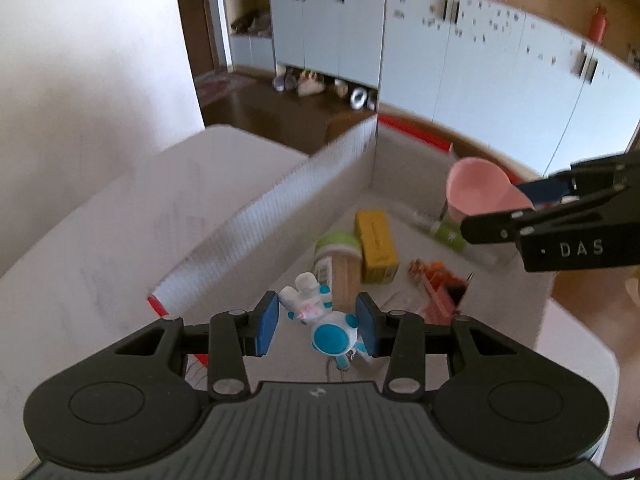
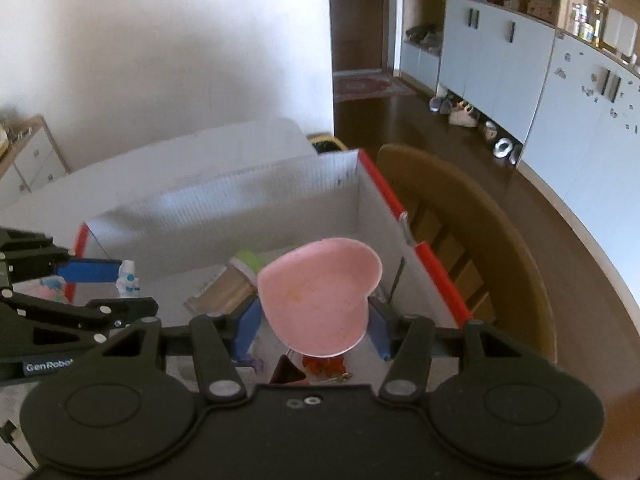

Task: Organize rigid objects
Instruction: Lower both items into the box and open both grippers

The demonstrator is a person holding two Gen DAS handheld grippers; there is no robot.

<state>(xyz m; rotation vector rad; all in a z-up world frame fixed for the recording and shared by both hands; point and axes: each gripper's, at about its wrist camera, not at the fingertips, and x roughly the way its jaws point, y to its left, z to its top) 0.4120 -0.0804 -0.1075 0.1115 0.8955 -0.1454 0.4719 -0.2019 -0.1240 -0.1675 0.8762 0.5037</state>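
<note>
Left wrist: left claw grips toy, right claw grips dish, both over part-filled box; drops pending.

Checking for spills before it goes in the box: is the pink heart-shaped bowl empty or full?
Empty: the pink bowl, held in the right gripper, shows its bare inside with only a small orange speck.

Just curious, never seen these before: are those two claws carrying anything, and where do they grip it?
Left gripper: toy figure, by its body. Right gripper: pink heart dish, by its sides.
</note>
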